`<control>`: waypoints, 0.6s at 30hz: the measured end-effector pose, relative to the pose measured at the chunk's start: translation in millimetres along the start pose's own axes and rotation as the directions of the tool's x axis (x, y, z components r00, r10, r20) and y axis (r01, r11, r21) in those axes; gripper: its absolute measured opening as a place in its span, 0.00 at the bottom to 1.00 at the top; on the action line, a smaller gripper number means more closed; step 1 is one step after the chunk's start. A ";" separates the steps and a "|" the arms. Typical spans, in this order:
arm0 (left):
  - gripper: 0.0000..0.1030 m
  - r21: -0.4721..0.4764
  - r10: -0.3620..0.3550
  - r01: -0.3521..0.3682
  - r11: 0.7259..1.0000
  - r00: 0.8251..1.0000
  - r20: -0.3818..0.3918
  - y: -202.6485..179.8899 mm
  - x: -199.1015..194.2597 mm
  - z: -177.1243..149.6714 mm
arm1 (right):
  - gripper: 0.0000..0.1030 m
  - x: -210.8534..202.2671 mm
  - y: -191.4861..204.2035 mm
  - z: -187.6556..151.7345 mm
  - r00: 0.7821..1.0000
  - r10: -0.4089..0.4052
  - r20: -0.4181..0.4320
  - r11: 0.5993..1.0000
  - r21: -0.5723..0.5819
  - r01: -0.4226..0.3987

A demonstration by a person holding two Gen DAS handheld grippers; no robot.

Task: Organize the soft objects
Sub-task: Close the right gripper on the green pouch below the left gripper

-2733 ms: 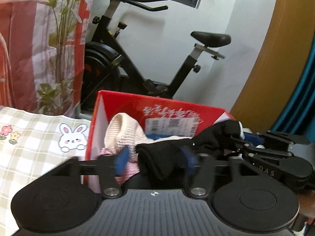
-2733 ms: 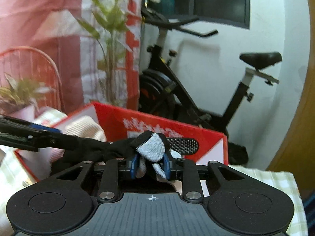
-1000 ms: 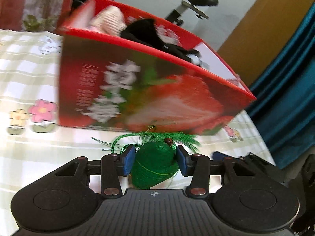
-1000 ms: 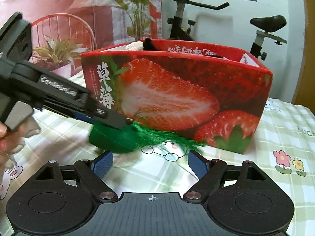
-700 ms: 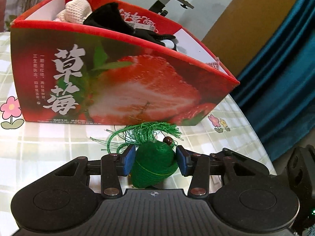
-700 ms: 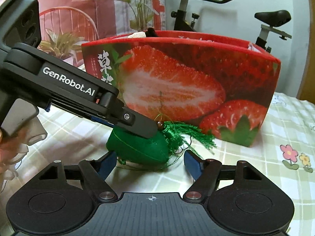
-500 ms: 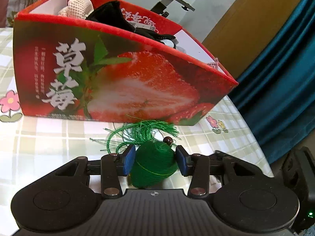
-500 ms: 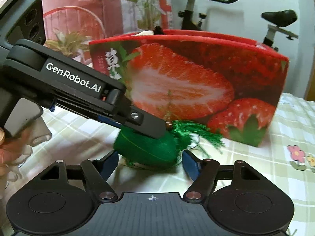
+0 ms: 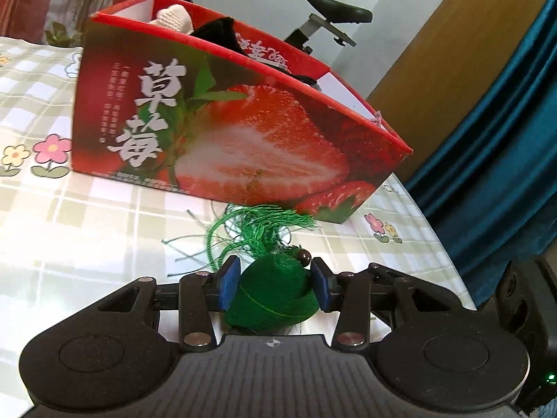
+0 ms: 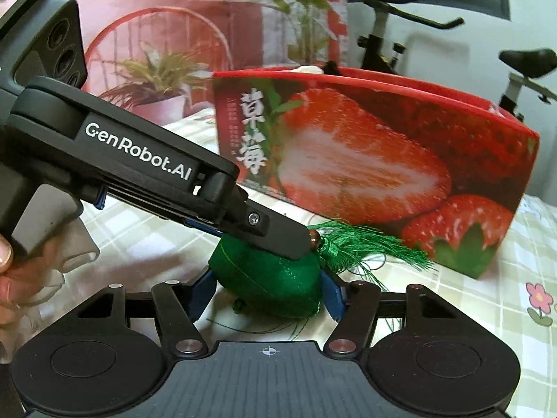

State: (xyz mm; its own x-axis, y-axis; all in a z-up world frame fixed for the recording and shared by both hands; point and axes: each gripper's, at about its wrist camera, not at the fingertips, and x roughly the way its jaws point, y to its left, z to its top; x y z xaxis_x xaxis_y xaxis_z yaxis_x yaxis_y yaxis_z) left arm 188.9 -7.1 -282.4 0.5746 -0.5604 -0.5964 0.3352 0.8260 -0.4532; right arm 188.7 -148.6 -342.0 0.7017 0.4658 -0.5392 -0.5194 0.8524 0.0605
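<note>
A green silk sachet with a green tassel lies on the checked tablecloth in front of the red strawberry box. My left gripper is shut on it, a blue pad on each side. From the other side my right gripper has its jaws closing, and its blue pads touch the sachet left and right. The left gripper reaches in over the sachet from the left. A cream knit piece and a black cloth stick out of the box.
The tablecloth carries flower prints, and the table's edge runs along the right by a blue curtain. An exercise bike and a potted plant stand behind the box. A hand holds the left gripper's handle.
Both grippers left the box top, where they held a black glove, and came down to the table. The left now holds the sachet, and the right jaws have narrowed onto it.
</note>
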 end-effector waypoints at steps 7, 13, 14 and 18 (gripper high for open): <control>0.45 -0.023 0.025 -0.024 0.999 0.999 0.036 7.7 -10.0 -6.8 | 0.59 -0.2 11.1 -0.2 1.000 -0.001 -0.012 0.998 -0.066 0.001; 0.45 -0.045 0.021 -0.019 0.999 0.998 0.051 12.5 -15.3 -6.6 | 0.56 1.1 9.8 0.3 1.000 0.025 -0.010 0.998 -0.057 -0.026; 0.45 -0.047 0.018 -0.016 0.999 0.999 0.050 12.8 -15.8 -6.8 | 0.55 1.0 9.4 0.2 1.000 0.028 -0.009 0.998 -0.056 -0.028; 0.45 -0.052 0.004 -0.001 0.999 0.998 0.056 12.7 -18.1 -7.8 | 0.55 -1.4 8.1 0.5 0.999 0.037 0.009 0.998 -0.051 -0.037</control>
State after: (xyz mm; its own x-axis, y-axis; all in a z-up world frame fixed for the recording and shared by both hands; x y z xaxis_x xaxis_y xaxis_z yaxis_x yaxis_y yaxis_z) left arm 176.9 13.0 -282.5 0.6167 -0.5527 -0.5606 0.2955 0.8225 -0.4859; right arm 183.8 -142.3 -340.4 0.6861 0.4992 -0.5292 -0.5689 0.8215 0.0373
